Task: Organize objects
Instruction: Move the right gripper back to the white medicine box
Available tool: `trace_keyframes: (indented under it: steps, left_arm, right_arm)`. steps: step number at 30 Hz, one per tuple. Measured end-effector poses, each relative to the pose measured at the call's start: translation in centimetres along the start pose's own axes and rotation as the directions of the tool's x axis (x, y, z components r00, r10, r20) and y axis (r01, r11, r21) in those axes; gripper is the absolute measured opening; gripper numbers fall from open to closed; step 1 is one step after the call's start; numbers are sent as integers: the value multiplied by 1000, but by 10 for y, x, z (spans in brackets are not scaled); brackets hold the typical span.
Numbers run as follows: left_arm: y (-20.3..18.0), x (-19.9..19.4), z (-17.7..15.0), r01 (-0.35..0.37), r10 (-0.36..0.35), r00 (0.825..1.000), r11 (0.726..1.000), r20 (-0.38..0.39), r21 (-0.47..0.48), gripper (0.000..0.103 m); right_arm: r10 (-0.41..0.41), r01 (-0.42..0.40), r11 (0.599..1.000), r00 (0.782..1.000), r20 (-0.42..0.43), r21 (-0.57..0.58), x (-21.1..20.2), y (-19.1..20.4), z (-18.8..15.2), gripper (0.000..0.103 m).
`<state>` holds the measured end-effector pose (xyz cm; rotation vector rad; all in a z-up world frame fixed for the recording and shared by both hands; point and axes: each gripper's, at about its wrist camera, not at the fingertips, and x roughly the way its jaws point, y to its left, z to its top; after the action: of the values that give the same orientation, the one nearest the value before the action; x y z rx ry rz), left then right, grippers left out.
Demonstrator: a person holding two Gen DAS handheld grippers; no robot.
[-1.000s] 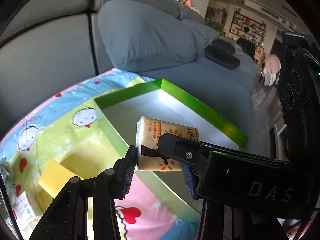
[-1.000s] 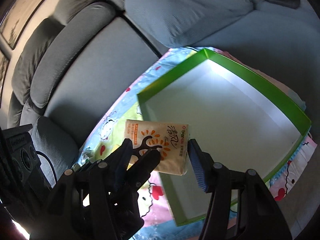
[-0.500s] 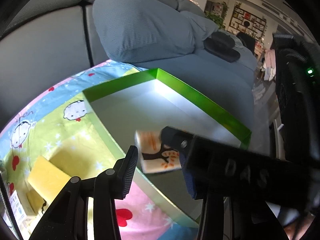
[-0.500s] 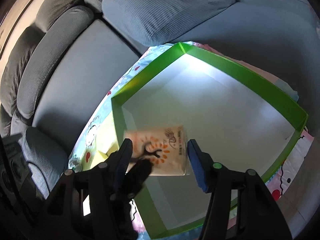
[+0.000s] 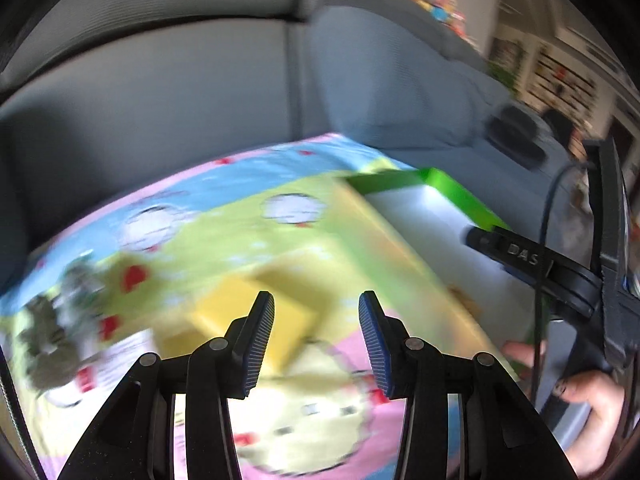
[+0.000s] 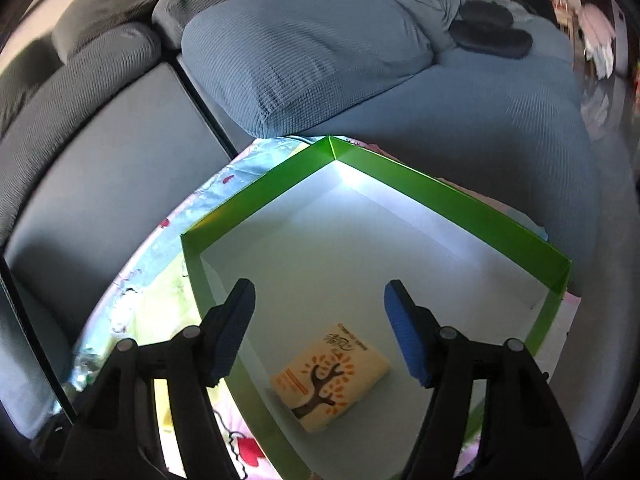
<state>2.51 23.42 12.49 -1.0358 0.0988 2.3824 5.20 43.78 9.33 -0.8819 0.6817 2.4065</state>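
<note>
A cream tissue pack (image 6: 330, 376) with an orange tree print lies flat on the white floor of the green-walled box (image 6: 436, 196), near its front corner. My right gripper (image 6: 318, 332) is open and empty, hovering just above the pack. My left gripper (image 5: 316, 340) is open and empty over the cartoon-print cloth (image 5: 224, 216), left of the box (image 5: 460, 196). A yellow pad (image 5: 248, 320) lies on the cloth just beyond the left fingertips. The left wrist view is blurred by motion.
Several small blurred items (image 5: 64, 332) lie on the cloth at the left. A grey sofa back (image 6: 104, 128) and a blue cushion (image 6: 304, 52) stand behind the box. A dark object (image 6: 492, 28) lies on the sofa seat. A hand holding the right gripper (image 5: 576, 396) shows at right.
The tissue pack has been let go and now lies in the box. My right gripper has opened above it. My left gripper has swung away left over the cloth.
</note>
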Motion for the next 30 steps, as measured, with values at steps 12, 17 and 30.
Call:
trace_keyframes:
  steps: [12, 17, 30]
  left_arm:
    - [152, -64, -43, -193, 191, 981, 941, -38, -279, 45]
    - [183, -80, -59, -197, 200, 979, 909, -30, -368, 45]
    - [207, -51, -82, -182, 154, 983, 883, -98, -433, 48]
  right_arm:
    - [-206, 222, 955, 973, 101, -196, 18, 46, -21, 65]
    - [-126, 138, 964, 990, 67, -226, 11, 62, -34, 65]
    - [-90, 102, 890, 995, 48, -444, 10, 110, -60, 66]
